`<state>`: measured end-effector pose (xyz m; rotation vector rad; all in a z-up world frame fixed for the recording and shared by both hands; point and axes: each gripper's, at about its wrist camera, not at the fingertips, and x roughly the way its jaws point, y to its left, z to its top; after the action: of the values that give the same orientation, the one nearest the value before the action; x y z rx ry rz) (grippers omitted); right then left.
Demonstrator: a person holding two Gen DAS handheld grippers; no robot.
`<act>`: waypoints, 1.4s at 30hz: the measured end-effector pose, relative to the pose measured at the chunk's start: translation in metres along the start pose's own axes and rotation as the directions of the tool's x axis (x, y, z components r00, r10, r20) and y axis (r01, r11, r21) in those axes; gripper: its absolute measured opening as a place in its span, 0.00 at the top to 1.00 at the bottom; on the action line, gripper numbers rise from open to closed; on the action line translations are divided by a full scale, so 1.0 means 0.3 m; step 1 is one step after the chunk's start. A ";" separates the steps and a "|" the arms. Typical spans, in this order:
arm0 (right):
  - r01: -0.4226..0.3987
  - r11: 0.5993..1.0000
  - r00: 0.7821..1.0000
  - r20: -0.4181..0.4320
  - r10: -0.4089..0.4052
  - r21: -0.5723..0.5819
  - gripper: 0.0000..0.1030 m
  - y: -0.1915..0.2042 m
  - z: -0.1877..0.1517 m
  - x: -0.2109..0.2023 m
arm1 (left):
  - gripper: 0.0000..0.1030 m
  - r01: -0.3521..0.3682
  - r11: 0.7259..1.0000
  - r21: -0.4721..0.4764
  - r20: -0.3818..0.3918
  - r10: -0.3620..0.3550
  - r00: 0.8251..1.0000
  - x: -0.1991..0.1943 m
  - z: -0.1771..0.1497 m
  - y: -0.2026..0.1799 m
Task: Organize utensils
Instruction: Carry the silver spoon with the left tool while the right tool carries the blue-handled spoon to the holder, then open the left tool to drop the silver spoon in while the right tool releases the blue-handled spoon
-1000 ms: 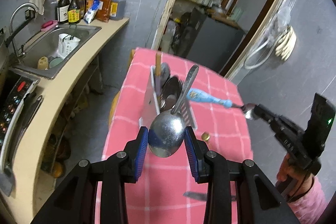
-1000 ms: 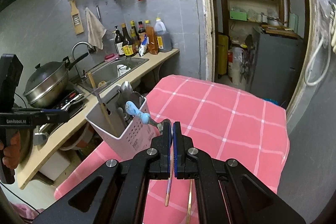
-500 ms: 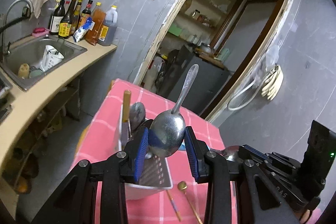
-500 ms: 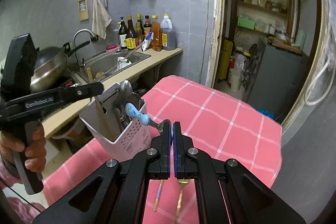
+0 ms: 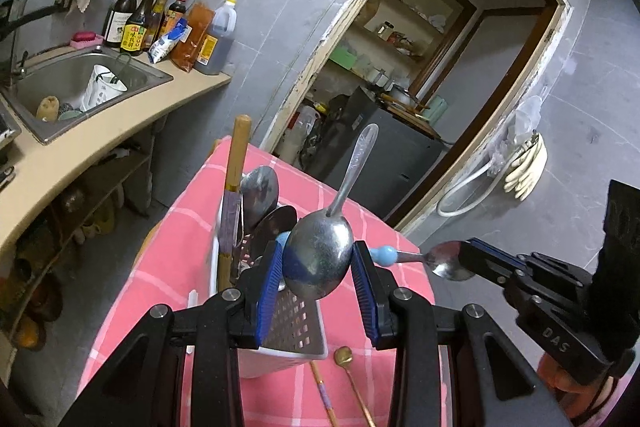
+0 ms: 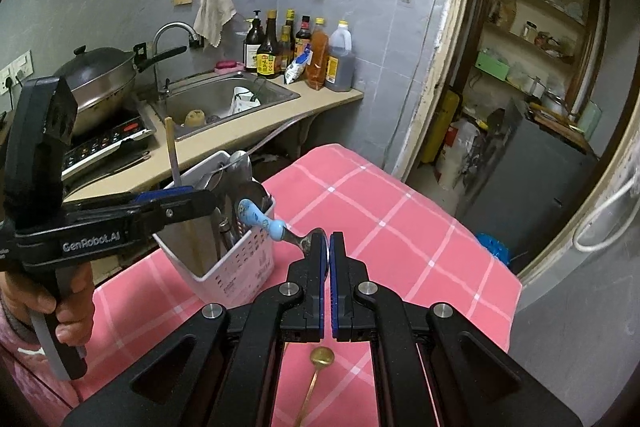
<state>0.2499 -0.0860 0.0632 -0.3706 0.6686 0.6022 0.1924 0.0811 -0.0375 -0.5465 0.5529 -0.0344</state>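
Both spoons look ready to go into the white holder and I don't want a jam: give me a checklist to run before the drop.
1. Left gripper holds the steel spoon by its bowl: ok.
2. Right gripper is shut on the blue-handled spoon, clamped at the bowl: ok.
3. White holder stands upright on the pink cloth: ok.
4. Free room inside the holder: cannot tell; it already holds several spoons and a wooden handle.
5. Steel spoon's handle points down for insertion: not ok; it points up.
6. Gold spoon lies clear of the holder: ok.
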 end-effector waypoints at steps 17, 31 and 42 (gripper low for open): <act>-0.044 0.999 0.999 0.001 0.044 -0.003 0.98 -0.032 0.020 0.053 | 0.68 -0.157 0.988 0.014 -0.011 0.157 0.988 0.031 -0.050 -0.066; -0.067 0.997 0.997 0.022 0.068 -0.039 0.98 -0.031 0.048 0.060 | 0.67 -0.198 0.980 -0.009 -0.089 0.196 0.977 0.058 -0.044 -0.075; -0.077 0.992 0.996 0.035 0.080 -0.099 0.98 -0.011 0.091 0.055 | 0.67 -0.216 0.976 -0.026 -0.148 0.210 0.966 0.076 -0.029 -0.073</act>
<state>0.2750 -0.0684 0.0724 -0.4242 0.6203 0.7171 0.2099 0.0543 -0.0438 -0.5257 0.7531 0.1439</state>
